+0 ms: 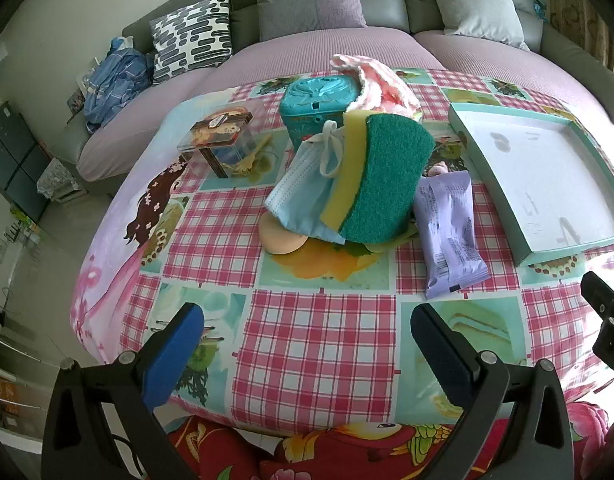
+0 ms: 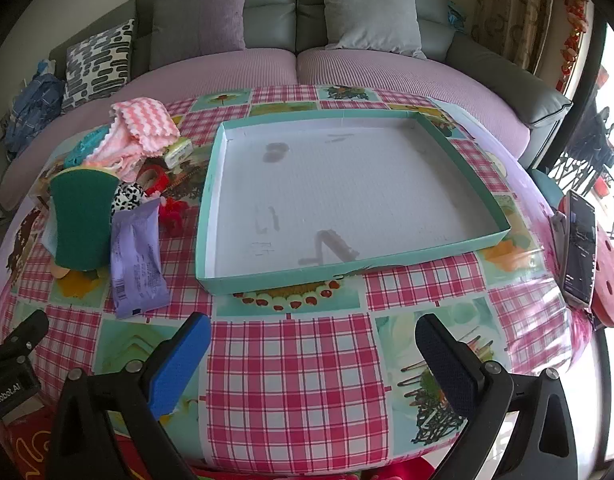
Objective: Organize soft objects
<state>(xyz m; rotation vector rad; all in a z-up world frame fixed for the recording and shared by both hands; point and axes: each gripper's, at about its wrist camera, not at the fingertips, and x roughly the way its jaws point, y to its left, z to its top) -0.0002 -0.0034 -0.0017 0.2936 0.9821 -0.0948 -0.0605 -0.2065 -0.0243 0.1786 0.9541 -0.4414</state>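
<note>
A pile of soft things sits mid-table: a green-and-yellow sponge (image 1: 381, 178) stands on edge, a blue face mask (image 1: 303, 192) leans on it, a pink-and-white cloth (image 1: 381, 80) lies behind, and a peach puff (image 1: 281, 238) lies under the mask. The sponge (image 2: 81, 220) and cloth (image 2: 141, 130) also show in the right wrist view. A shallow teal tray (image 1: 603, 184) with a white floor lies to the right and holds nothing; its front wall (image 2: 347, 270) faces me. My left gripper (image 1: 307, 316) is open, short of the pile. My right gripper (image 2: 313, 330) is open, before the tray.
A purple packet (image 1: 449, 232) lies between pile and tray. A teal tin (image 1: 319, 106) and a clear box (image 1: 221, 142) stand behind the pile. A phone (image 2: 579, 248) stands at the table's right edge. A sofa (image 2: 295, 12) is behind the table.
</note>
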